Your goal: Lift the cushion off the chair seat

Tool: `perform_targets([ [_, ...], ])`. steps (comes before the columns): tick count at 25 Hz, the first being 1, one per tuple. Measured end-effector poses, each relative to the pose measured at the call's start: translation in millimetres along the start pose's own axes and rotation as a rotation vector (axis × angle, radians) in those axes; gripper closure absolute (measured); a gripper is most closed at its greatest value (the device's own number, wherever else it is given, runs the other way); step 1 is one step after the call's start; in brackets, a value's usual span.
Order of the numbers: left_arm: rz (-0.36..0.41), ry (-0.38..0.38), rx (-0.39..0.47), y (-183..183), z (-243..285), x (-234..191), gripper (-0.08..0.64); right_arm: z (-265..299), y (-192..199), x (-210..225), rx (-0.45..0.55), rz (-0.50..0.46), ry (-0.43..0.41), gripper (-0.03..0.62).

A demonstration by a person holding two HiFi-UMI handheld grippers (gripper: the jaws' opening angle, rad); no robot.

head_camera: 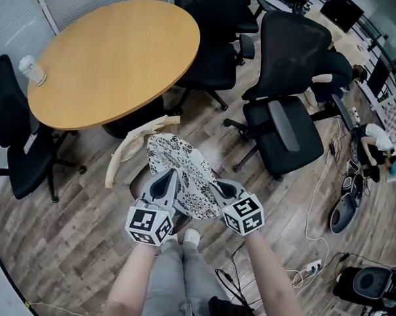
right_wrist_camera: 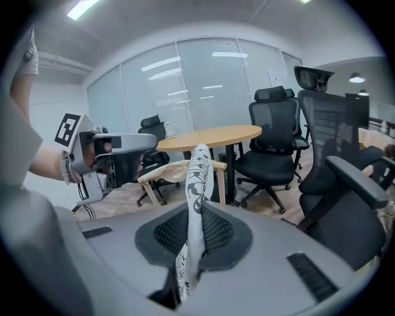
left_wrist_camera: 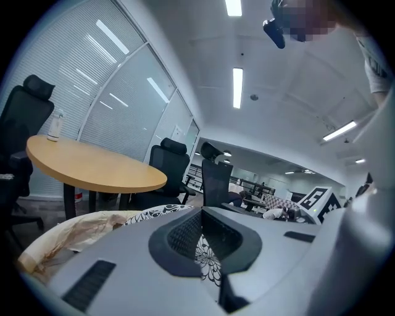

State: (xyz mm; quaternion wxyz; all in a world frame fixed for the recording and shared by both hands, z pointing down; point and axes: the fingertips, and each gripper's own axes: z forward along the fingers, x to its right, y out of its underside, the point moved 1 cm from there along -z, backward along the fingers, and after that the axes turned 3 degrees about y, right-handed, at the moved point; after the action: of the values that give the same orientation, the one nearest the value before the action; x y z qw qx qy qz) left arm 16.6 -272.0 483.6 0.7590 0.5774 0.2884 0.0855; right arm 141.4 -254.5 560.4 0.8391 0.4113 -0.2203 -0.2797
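Note:
The cushion [head_camera: 181, 172], white with a black flower pattern, hangs in the air above the light wooden chair [head_camera: 134, 143]. My left gripper [head_camera: 165, 180] is shut on its near left edge and my right gripper [head_camera: 216, 186] is shut on its near right edge. The left gripper view shows the patterned fabric [left_wrist_camera: 207, 259] pinched between the left gripper's [left_wrist_camera: 203, 244] jaws, with the chair's pale frame [left_wrist_camera: 65, 233] below. The right gripper view has the cushion [right_wrist_camera: 199, 179] edge-on, rising out of the right gripper [right_wrist_camera: 192, 237]; the left gripper [right_wrist_camera: 114, 157] holds the far side.
A round wooden table [head_camera: 114, 55] with a white cup [head_camera: 33, 69] stands behind the chair. Black office chairs [head_camera: 285, 118] [head_camera: 15, 149] stand right and left. Cables and a power strip [head_camera: 311, 265] lie on the wooden floor at right.

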Motion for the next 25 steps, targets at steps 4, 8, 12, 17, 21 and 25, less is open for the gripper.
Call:
perform_targets([
  [4,0.012,0.004,0.012,-16.7,-5.4,9.3,0.558,-19.3,-17.2,-2.3,0.021,-0.019,0.008,0.548],
  [8,0.032,0.011,0.016,-31.8,-10.4,19.9,0.558,-40.2,-37.3,-0.6,0.053,-0.033,0.023,0.548],
  [12,0.050,0.028,0.032,-49.5,-16.9,32.8,0.558,-64.1,-52.8,0.5,0.085,-0.037,0.052,0.548],
  [17,0.087,0.070,0.067,-80.3,-18.1,55.5,0.558,-97.1,-77.2,3.5,0.135,-0.025,0.080,0.548],
  [21,0.122,0.108,0.100,-104.5,-20.8,75.2,0.558,-123.8,-99.2,1.9,0.181,-0.047,0.105,0.548],
  [25,0.157,0.135,0.136,-131.1,-27.9,93.1,0.558,-147.1,-124.2,-5.8,0.235,-0.073,0.127,0.548],
])
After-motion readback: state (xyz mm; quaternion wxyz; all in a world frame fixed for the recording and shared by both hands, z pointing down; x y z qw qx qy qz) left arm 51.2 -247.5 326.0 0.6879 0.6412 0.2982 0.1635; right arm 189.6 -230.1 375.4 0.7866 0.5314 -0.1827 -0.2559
